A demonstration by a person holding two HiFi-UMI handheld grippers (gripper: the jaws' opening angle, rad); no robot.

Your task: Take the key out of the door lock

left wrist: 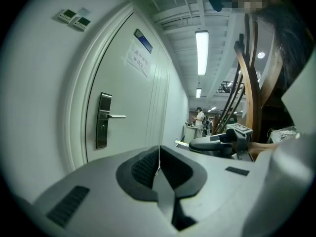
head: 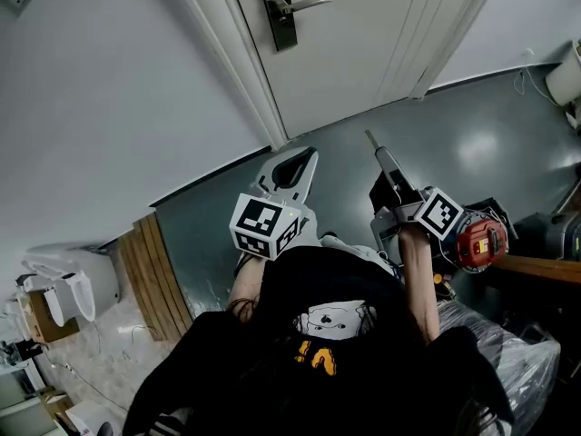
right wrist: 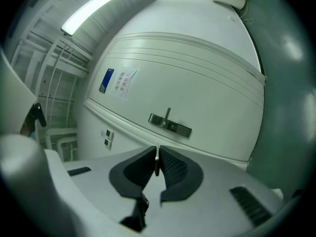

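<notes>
The white door stands shut, with a dark metal lock plate and lever handle near its left edge; no key shows in the lock. My right gripper is held back from the door, shut on a thin silvery key that stands edge-on between its pads; its tip pokes out ahead of the jaws. My left gripper hovers beside it on the left. Its jaws are shut with nothing between them, and the lock plate lies ahead to its left.
Grey floor lies between me and the door. Wooden planks lean by the left wall, with a white fixture beyond them. A red device and a plastic bag sit at the right. A person stands far down the corridor.
</notes>
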